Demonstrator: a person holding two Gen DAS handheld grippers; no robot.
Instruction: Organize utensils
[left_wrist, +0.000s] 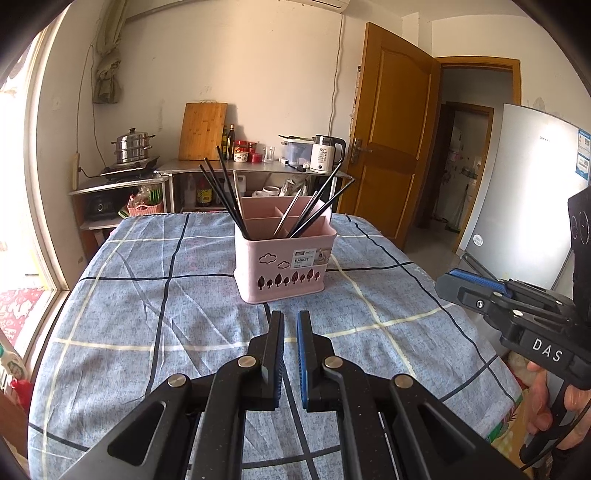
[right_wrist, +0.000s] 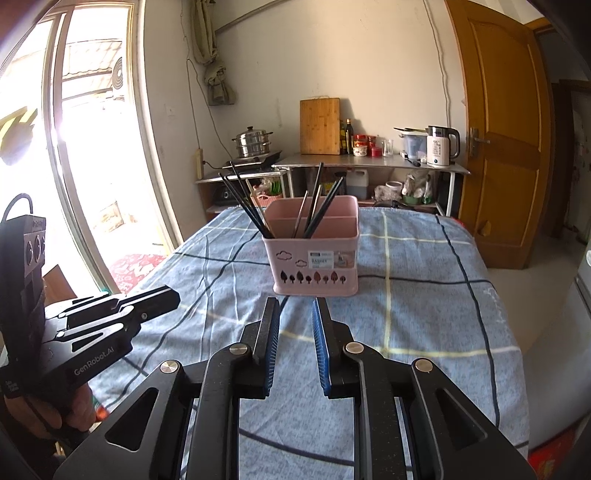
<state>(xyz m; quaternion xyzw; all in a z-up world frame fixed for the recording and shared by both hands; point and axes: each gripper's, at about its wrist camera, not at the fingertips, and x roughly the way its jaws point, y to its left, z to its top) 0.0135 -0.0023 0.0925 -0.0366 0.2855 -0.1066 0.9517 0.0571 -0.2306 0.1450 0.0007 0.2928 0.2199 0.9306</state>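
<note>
Left wrist view, lower centre: left gripper (left_wrist: 290, 317) over blue checked tablecloth (left_wrist: 147, 295), fingers narrowly parted, holding nothing. Frame centre: pink basket (left_wrist: 284, 269) upright on cloth, dark chopsticks (left_wrist: 225, 192) leaning in compartments. Right wrist view, lower centre: right gripper (right_wrist: 295, 306) gaping wider, empty.

A basket (left_wrist: 284, 266) stands at the middle of the table (left_wrist: 147, 314), chopsticks (left_wrist: 225, 195) leaning out of its compartments toward 11 and 1 o'clock. Behind it, at 12 o'clock, a shelf (left_wrist: 255, 168) carries a kettle (left_wrist: 327, 153) and cutting board (left_wrist: 202, 131).
</note>
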